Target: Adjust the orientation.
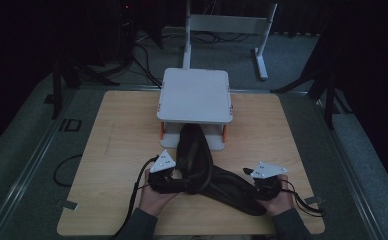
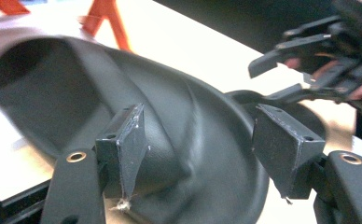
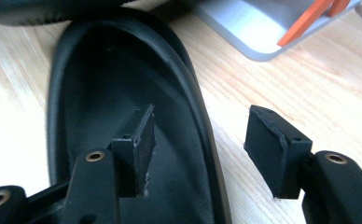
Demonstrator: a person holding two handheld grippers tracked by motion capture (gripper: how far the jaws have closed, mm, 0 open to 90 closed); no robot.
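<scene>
Two black slip-on shoes lie on the wooden table (image 1: 122, 145). One shoe (image 1: 194, 150) points toward the rack; in the left gripper view it is the shoe (image 2: 188, 140) whose body bulges up between the jaws. My left gripper (image 2: 200, 121) is open around it, and in the high view the left gripper (image 1: 174, 180) sits at its near end. The second shoe (image 1: 234, 192) lies slanted toward the right. My right gripper (image 3: 200, 121) is open astride that shoe's side rim (image 3: 202, 130), one pad inside and one outside. From above, the right gripper (image 1: 257, 187) is at that shoe's right end.
A white two-level rack (image 1: 196, 95) with orange brackets (image 3: 309, 21) stands at the table's far middle, just beyond the shoes. Cables (image 1: 64, 167) trail off the table's left side. A white frame stand (image 1: 227, 25) is on the floor behind.
</scene>
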